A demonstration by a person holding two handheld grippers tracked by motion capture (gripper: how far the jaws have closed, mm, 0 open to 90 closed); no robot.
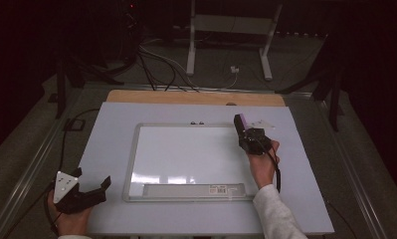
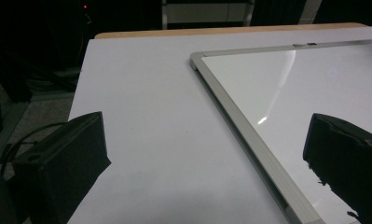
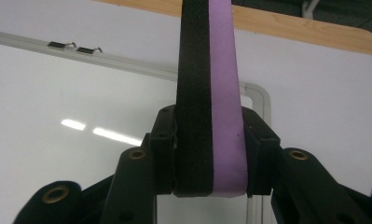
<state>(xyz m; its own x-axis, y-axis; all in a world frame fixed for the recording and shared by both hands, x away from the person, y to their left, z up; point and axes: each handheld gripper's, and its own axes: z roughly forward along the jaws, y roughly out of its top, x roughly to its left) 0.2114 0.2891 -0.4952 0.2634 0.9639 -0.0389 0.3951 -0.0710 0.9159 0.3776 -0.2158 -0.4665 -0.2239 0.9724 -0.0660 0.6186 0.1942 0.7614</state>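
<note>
Dim room, pale tabletop [image 1: 111,149] carries whiteboard [image 1: 186,149].

High view: right gripper [image 1: 243,125] over board's far right corner, eraser [image 1: 242,120] pinched in it. Left gripper [image 1: 92,185] idle, left of board, jaws spread.

Left gripper view: board edge between jaws, nothing held.

Right gripper view: purple-black eraser [image 3: 211,93] clamped upright, board below.

Judgement: eraser ready; next, lower black face flat on board, wipe.

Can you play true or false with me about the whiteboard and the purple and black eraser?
1. The right gripper is shut on the eraser. True.
2. The left gripper holds a marker. False: its fingers are open with nothing between them.
3. The whiteboard has drawings on it. False: it looks clean.
4. The whiteboard lies flat on the table. True.
5. The eraser is green. False: purple and black.
</note>
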